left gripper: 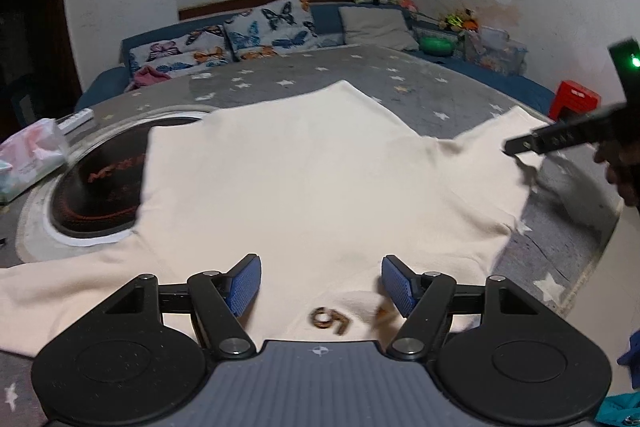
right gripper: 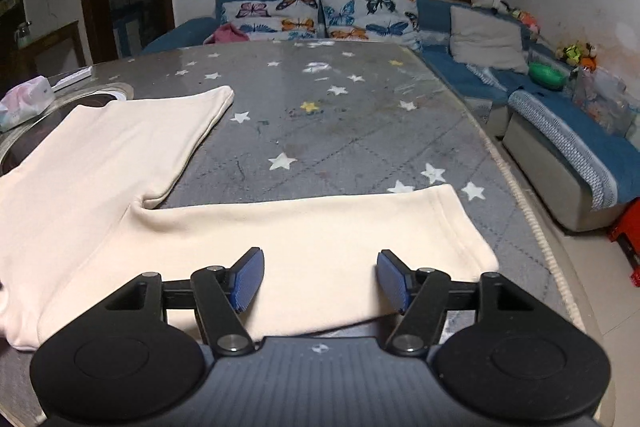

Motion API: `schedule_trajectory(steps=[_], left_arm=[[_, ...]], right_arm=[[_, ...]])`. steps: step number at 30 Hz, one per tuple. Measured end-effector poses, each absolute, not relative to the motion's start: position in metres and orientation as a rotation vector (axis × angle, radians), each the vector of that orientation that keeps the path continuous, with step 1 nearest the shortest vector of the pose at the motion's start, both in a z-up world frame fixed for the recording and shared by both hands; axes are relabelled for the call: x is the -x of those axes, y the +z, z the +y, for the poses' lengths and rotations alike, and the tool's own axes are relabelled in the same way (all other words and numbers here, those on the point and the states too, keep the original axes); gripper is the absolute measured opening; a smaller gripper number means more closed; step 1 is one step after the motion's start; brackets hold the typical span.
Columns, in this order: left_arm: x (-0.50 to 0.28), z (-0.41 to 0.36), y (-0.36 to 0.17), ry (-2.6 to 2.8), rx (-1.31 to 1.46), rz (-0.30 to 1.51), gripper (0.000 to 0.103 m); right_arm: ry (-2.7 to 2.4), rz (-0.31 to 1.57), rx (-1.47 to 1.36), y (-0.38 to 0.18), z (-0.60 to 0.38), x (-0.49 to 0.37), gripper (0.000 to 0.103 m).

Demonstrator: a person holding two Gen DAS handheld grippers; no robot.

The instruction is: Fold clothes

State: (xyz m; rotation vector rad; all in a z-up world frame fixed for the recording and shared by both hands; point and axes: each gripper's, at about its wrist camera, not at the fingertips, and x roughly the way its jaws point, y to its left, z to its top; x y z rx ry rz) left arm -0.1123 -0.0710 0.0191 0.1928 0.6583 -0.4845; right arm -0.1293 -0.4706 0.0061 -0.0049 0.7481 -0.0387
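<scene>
We find the cream shirt (left gripper: 304,179) spread flat on the star-patterned tabletop (right gripper: 360,131). Left claw (left gripper: 320,285) and right claw (right gripper: 320,281) both stand wide, empty, over it.

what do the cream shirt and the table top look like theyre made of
Cream shirt: looks like a soft matte knit, probably cotton jersey; it lies limp with gentle creases and a stitched sleeve hem.
Table top: seemingly a grey star-print cloth under a glossy clear sheet, glass or plastic; it reflects light near the far edge.
</scene>
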Motion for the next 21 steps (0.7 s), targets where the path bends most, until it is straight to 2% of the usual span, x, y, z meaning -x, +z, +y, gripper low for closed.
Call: schedule_trajectory(steps=[17, 21], left_arm=[[0.111, 0.004, 0.018, -0.302, -0.020, 0.714, 0.071], [0.108, -0.012, 0.028, -0.338, -0.036, 0.686, 0.071]], right_arm=[[-0.090, 0.736, -0.068, 0.009, -0.487, 0.153, 0.068], [-0.142, 0.728, -0.103, 0.009, -0.500, 0.157, 0.063]])
